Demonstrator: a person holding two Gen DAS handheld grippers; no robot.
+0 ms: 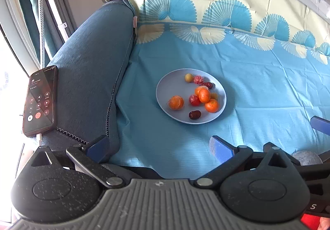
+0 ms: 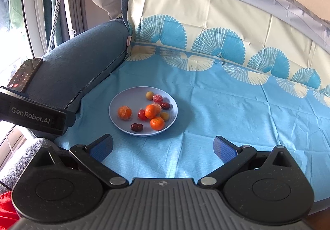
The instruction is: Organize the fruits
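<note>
Sitting on a blue cloth [image 2: 216, 110] spread over a sofa seat: pale plate [image 2: 120, 99] [image 1: 171, 83] with loose fruit. Near its left side, a peeled mandarin [image 2: 124, 112] [image 1: 176, 102]; toward the right, two whole mandarins [image 2: 150, 111] [image 1: 204, 95], one resting against another piece of fruit, the other [image 2: 157, 123] near the front rim. Dark date [image 2: 136, 127] [image 1: 194, 115] at the front edge, small yellow fruit [image 2: 149, 95] at the back. Left tool [image 1: 158, 145] spread wide, empty, well short of the plate. Right tool [image 2: 163, 145] likewise wide, holding nothing. Phone [image 1: 40, 100] lying on the sofa armrest [image 1: 90, 77], screen lit.
</note>
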